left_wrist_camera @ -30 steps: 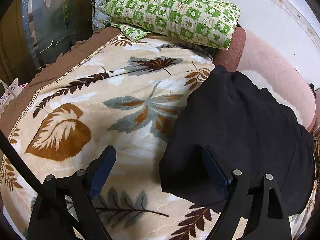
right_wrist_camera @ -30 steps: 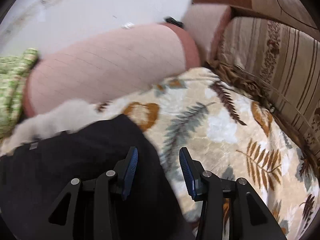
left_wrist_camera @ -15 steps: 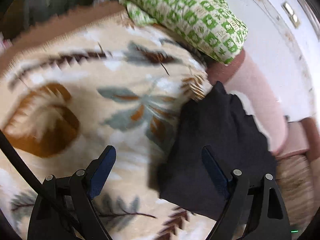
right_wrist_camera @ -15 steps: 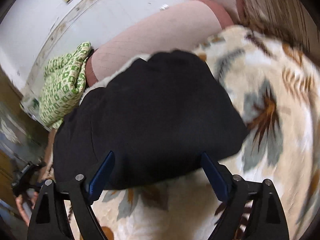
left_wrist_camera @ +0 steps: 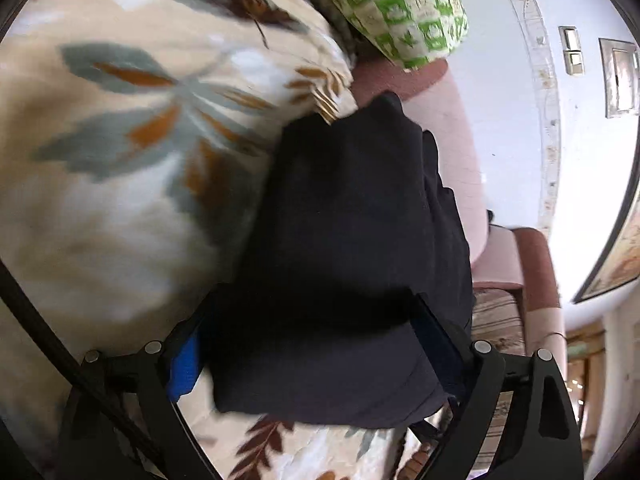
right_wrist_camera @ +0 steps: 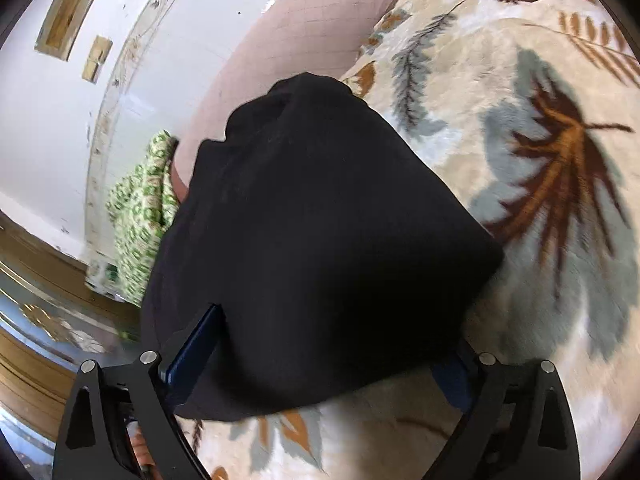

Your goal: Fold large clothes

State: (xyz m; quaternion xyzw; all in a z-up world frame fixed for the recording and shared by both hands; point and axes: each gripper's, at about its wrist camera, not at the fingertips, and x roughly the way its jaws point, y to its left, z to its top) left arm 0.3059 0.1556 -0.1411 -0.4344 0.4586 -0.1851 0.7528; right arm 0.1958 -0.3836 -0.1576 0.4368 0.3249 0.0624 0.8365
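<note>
I read both grippers as spread wide around the folded black garment (left_wrist_camera: 344, 240), which lies on the leaf-print blanket (left_wrist_camera: 120, 200) against the pink bolster (left_wrist_camera: 460, 152) at the far side. The left gripper (left_wrist_camera: 308, 344) has closed in since half a second ago: the bundle then sat ahead and right of it, and now its near edge fills the gap between the fingers, the blue pads (left_wrist_camera: 186, 364) flanking it on both sides. I cannot tell whether the pads touch the cloth. The right gripper (right_wrist_camera: 332, 356) has likewise come nearer; the garment (right_wrist_camera: 320, 240) now covers the space between its pads (right_wrist_camera: 196, 348), where before a strip of blanket (right_wrist_camera: 540, 160) showed. The green checked pillow (left_wrist_camera: 400, 4) sits far left, beyond the garment. The left view is blurred.
</note>
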